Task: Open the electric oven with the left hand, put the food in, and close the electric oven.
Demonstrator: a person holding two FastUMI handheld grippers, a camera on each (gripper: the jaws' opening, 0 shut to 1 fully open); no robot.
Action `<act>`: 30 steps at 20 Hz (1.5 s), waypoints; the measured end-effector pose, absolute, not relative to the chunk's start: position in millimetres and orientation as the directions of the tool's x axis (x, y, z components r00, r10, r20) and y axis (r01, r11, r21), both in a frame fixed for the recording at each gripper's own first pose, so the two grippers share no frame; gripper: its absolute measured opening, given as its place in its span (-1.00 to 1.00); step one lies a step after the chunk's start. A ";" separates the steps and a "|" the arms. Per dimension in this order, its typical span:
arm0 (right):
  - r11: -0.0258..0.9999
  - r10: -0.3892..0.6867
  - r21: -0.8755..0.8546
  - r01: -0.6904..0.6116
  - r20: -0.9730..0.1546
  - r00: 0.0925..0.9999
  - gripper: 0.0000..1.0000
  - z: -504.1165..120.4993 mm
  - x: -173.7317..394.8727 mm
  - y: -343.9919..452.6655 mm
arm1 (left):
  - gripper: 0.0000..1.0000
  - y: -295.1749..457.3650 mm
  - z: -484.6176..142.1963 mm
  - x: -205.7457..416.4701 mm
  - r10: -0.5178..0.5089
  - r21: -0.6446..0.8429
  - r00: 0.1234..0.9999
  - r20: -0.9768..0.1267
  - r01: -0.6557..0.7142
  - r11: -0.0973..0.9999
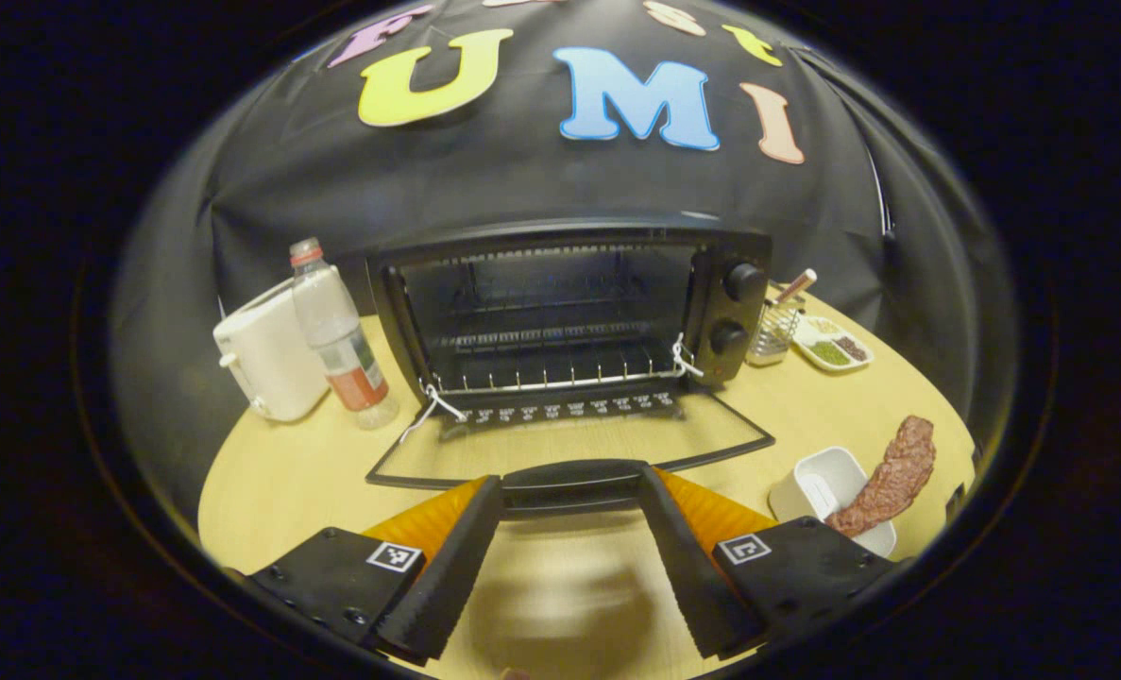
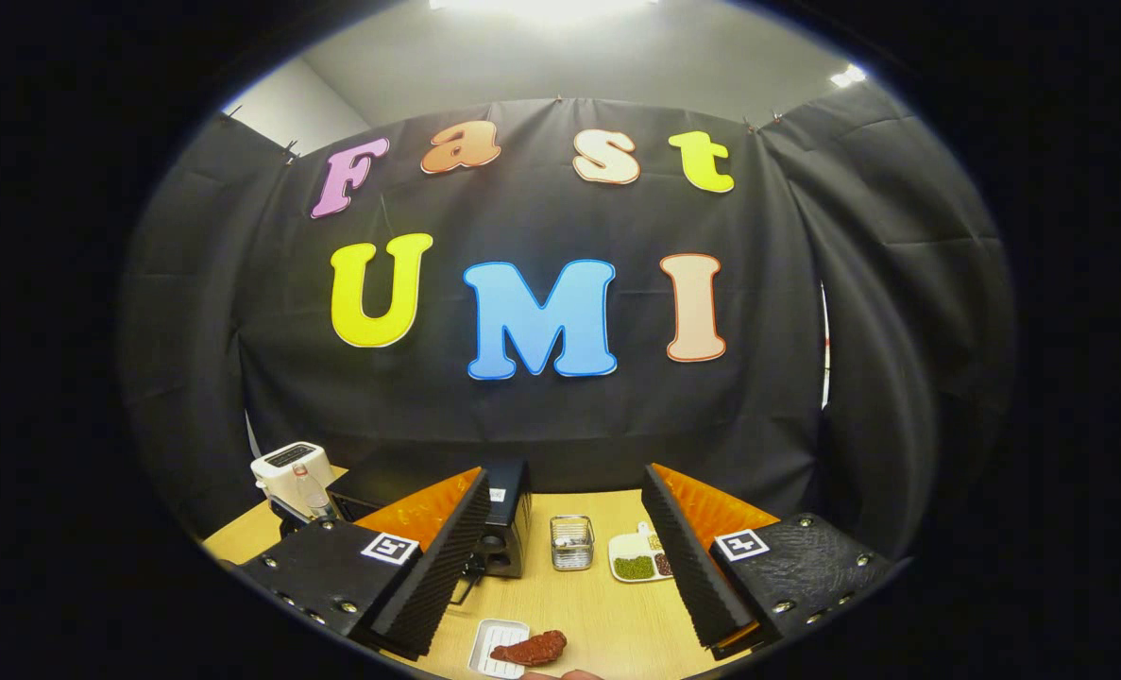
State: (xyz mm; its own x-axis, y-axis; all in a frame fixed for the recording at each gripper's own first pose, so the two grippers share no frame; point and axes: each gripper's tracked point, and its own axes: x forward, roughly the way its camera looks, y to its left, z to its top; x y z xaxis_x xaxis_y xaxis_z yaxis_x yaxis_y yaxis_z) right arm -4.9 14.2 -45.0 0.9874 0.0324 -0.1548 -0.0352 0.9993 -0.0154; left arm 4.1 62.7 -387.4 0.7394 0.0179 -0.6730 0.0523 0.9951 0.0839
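My left gripper (image 1: 569, 491) sits spread wide, ribbed fingers either side of the oven door's smooth black handle (image 1: 571, 480), not pressing it. The boxy electric oven (image 1: 569, 312) gapes towards me, glass door (image 1: 569, 444) flat on the pale wooden table (image 1: 862, 406). Rough brown meat (image 1: 886, 480) lies lengthwise across its white tray (image 1: 820, 486), right. My right gripper (image 2: 560, 557) hangs open

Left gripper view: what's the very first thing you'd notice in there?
The black electric oven in the middle of the table, its glass door dropped flat toward the left gripper, whose open fingers sit on either side of the door handle. Next, the reddish-brown piece of meat lying across a small white tray at the right, then the white toaster and bottle at the left.
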 end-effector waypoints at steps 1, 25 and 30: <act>0.999 0.034 -0.015 -0.037 -0.158 0.987 0.96 -47.3 -5.6 14.9 | 0.98 68.1 -380.4 8.1 0.028 0.090 0.750 -0.660 0.043 0.995; 0.774 0.503 0.629 0.075 -0.682 0.531 0.94 -363.6 -40.7 9.8 | 0.94 59.2 44.7 24.1 0.206 0.046 0.976 -0.070 -0.203 0.978; 0.764 0.541 0.641 0.079 -0.702 0.464 0.85 -389.3 -44.7 23.9 | 0.96 55.4 20.7 16.4 0.236 0.066 0.965 -0.117 -0.230 0.971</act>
